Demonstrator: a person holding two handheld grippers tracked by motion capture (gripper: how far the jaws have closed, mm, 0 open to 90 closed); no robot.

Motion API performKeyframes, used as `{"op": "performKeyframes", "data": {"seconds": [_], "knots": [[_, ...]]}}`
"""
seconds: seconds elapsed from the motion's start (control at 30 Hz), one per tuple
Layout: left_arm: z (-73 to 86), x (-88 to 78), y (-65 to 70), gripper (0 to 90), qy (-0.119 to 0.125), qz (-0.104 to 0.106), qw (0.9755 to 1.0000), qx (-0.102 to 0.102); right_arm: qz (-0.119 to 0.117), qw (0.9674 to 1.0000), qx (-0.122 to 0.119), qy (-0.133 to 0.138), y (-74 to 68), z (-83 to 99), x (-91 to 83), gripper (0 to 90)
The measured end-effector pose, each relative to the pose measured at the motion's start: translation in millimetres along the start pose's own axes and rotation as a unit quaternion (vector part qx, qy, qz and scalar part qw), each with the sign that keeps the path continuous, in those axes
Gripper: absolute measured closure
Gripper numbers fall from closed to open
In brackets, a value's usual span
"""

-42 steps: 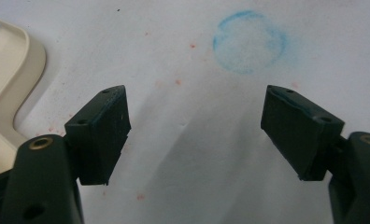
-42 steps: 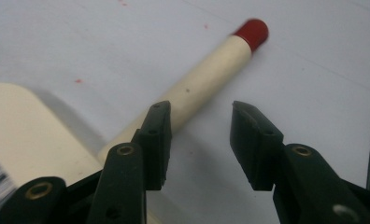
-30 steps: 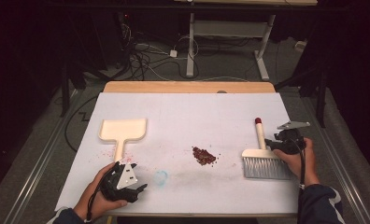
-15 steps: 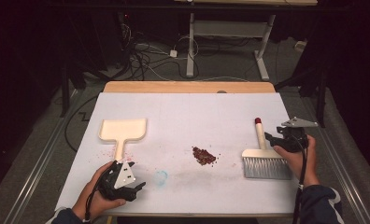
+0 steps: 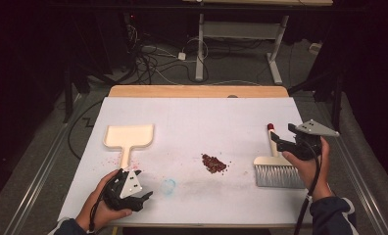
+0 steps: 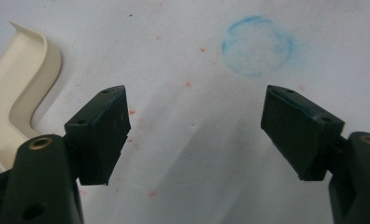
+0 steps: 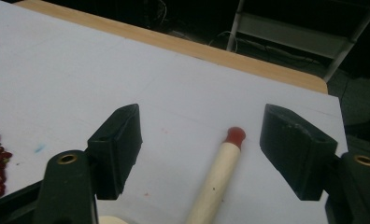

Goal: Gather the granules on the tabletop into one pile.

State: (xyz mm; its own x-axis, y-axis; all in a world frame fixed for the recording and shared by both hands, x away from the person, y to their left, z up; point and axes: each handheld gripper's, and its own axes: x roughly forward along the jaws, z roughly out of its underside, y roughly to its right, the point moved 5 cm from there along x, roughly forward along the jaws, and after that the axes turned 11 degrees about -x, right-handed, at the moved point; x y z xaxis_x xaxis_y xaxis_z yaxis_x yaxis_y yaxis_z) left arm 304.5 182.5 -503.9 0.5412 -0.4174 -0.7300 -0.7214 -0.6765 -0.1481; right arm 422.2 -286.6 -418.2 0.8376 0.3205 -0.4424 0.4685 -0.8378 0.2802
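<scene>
Dustpan (image 5: 130, 137): cream, lying flat on the left of the white counter (image 5: 197, 122), its handle pointing toward the person.
Left gripper (image 5: 142, 198): held low at the near left edge, just below the dustpan handle, not touching it. In the left gripper view its jaws stand wide apart with nothing between them, bare counter under them.
Blue ring (image 6: 257, 45): a faint smudged circle on the counter just ahead of the left gripper.
Beans (image 5: 214, 163): a small reddish-brown pile near the middle, well apart from dustpan and brush.
Brush (image 5: 278, 170): on the right, bristles toward the person, pale handle with a red tip (image 7: 234, 135) pointing away.
Right gripper (image 5: 275, 138): above the brush handle. Its jaws have just been opening and stand apart; the handle lies between them, untouched.
</scene>
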Motion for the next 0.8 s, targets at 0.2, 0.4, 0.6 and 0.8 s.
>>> {"op": "performKeyframes", "data": {"seconds": [0.2,0.4,0.6,0.8], "knots": [[0.5,-0.1,0.4,22.9,-0.002,0.003,1.0000,-0.003,0.000,1.0000,-0.005,0.008,-7.5,-1.0,-7.9,26.3],[0.8,-0.6,1.3,22.9,-0.002,0.003,1.0000,-0.001,0.002,0.9998,-0.016,0.011,-16.4,3.3,-15.8,24.4],[1.0,-0.5,1.9,22.9,-0.002,0.003,1.0000,-0.001,-0.010,0.9992,-0.031,0.025,-26.0,7.4,-26.3,24.3],[0.7,-0.5,2.2,22.9,-0.001,0.003,1.0000,-0.002,-0.018,0.9981,-0.052,0.028,-35.8,11.7,-35.8,24.3]]}}
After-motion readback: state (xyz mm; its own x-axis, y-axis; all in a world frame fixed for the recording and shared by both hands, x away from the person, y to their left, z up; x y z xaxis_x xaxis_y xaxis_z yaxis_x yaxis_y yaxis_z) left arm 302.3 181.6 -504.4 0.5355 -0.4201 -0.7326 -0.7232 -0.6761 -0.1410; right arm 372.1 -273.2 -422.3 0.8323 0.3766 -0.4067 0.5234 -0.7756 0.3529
